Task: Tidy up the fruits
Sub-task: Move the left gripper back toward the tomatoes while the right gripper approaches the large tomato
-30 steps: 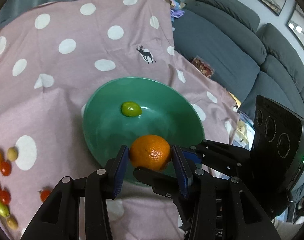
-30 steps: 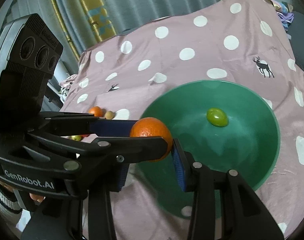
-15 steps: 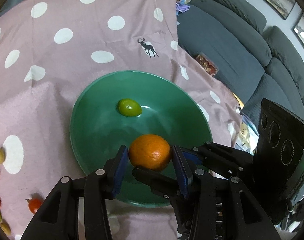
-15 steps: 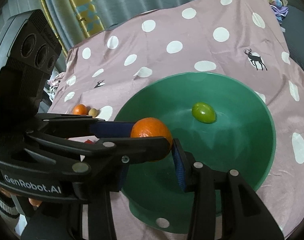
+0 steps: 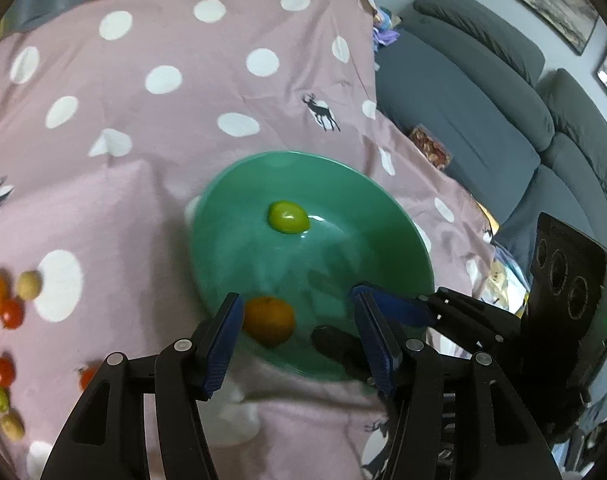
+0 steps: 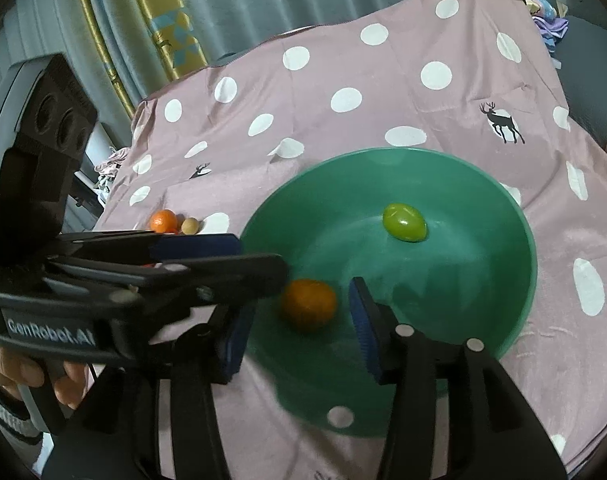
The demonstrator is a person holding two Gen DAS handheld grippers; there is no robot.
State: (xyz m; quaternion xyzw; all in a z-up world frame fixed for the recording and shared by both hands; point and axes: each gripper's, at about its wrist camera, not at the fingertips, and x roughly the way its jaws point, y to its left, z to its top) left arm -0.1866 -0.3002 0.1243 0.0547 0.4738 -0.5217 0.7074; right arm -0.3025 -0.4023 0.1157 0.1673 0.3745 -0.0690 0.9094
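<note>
Left wrist view: both grippers, left gripper (image 5: 299, 328) and right gripper (image 6: 299, 328), have just been opening, jaws now apart with nothing gripped, orange (image 5: 269, 321) dropped free into bowl (image 5: 407, 236) beside one green fruit (image 5: 288, 217); drop step looks done, next likely fetching from loose fruits (image 5: 3, 300) on cloth (image 5: 143, 184).

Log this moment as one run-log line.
orange: released, inside green bowl | left tool: jaws just opened | right tool: jaws just opened | green fruit: in bowl
</note>
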